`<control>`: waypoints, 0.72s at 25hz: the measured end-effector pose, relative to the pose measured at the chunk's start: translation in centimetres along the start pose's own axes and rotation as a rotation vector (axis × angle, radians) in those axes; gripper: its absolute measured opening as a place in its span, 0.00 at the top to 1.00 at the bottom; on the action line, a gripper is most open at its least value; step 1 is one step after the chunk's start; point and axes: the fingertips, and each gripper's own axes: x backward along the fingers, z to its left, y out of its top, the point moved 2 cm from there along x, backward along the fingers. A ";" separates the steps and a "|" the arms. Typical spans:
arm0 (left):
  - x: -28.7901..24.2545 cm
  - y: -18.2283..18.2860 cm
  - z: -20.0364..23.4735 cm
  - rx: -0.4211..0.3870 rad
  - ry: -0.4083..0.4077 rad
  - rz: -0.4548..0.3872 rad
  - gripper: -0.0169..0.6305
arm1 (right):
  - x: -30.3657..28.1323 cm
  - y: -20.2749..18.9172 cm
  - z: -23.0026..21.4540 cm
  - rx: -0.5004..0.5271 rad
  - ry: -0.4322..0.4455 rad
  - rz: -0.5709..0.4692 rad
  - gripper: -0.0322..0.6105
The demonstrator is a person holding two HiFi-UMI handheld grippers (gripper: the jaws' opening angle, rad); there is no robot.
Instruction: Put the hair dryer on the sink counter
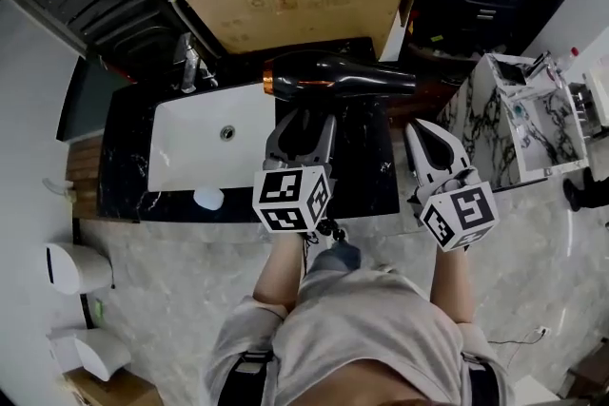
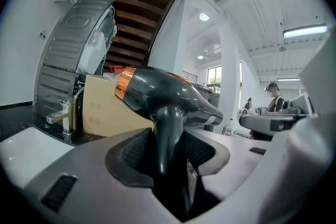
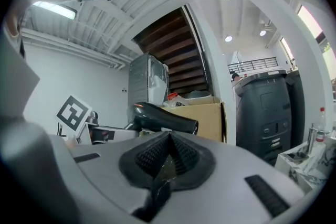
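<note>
Nothing legible shows. The cardboard box (image 1: 304,9), beyond the jaws of the left gripper (image 1: 305,114), bears faint printed symbols, too small to read. The marker cube (image 1: 292,198) behind those jaws and the one behind the jaws of the right gripper (image 1: 425,130) carry black-and-white square patterns, not letters or digits.

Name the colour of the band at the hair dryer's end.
Copper-orange band on a black hair dryer; the left gripper view shows it best.

**Counter layout**

In left gripper (image 1: 304,117): hair dryer (image 1: 343,77), over counter (image 1: 369,178), just R of sink basin (image 1: 190,157), in front of cardboard box (image 1: 300,5). Faucet (image 1: 190,62) behind basin, L of box. The right gripper (image 1: 425,132) is further R, apart, probably over counter's R edge.
</note>
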 end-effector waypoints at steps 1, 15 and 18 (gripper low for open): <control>-0.7 -0.4 0.5 0.004 -0.006 0.013 0.67 | -0.4 -0.1 -0.1 -0.002 -0.012 0.005 0.93; -9.6 -7.7 5.6 0.170 -0.079 0.216 0.67 | -3.9 -3.0 -2.4 -0.023 -0.149 0.095 0.93; -10.8 -9.3 6.3 0.185 -0.078 0.259 0.68 | -4.5 -3.4 -2.7 -0.019 -0.159 0.113 0.93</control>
